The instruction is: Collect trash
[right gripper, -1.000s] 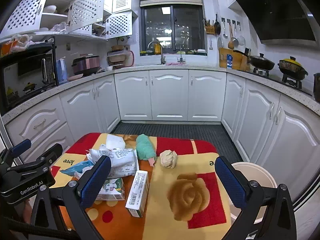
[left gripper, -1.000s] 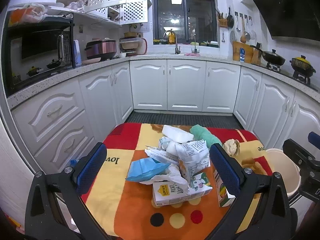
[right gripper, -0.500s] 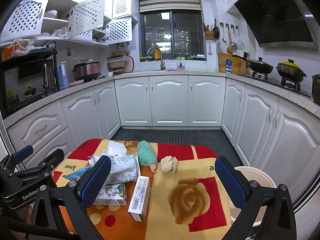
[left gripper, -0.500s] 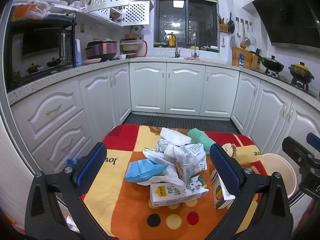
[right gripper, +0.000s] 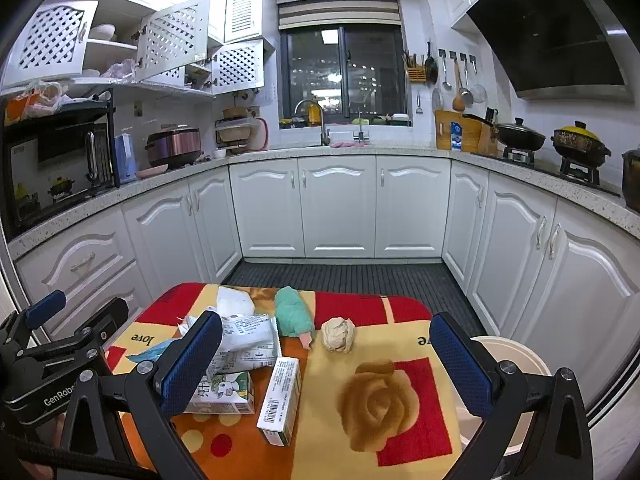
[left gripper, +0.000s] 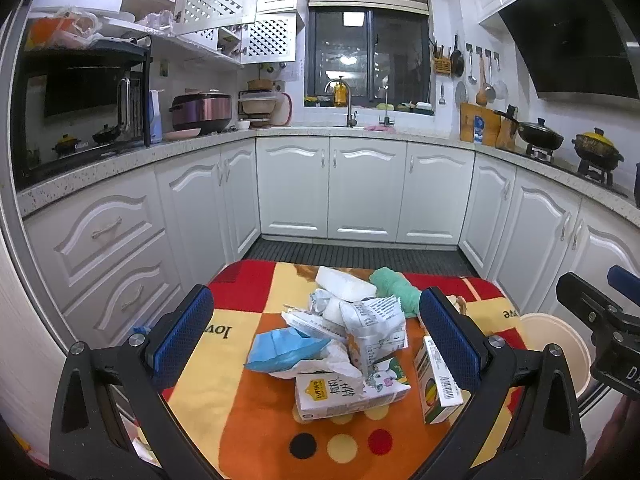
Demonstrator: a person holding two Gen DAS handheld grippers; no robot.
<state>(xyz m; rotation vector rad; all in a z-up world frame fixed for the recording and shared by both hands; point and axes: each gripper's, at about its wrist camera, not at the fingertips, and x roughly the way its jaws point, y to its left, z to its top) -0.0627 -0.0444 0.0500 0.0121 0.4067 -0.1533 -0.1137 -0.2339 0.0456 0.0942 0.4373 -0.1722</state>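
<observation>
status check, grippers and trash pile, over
Left gripper open, empty, above trash pile. Right gripper open, empty. Bin beside table's right edge. Nothing blocking.

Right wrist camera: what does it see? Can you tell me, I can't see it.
The open right gripper hovers over a colourful table with trash: a crumpled paper ball, a green wad, cartons and wrappers. A cream bin stands at the right edge.

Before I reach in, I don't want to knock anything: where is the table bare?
Free: the rose patch, between the upright box and the bin; also the near dotted strip. Crowded: the left-centre pile of wrappers and carton.
</observation>
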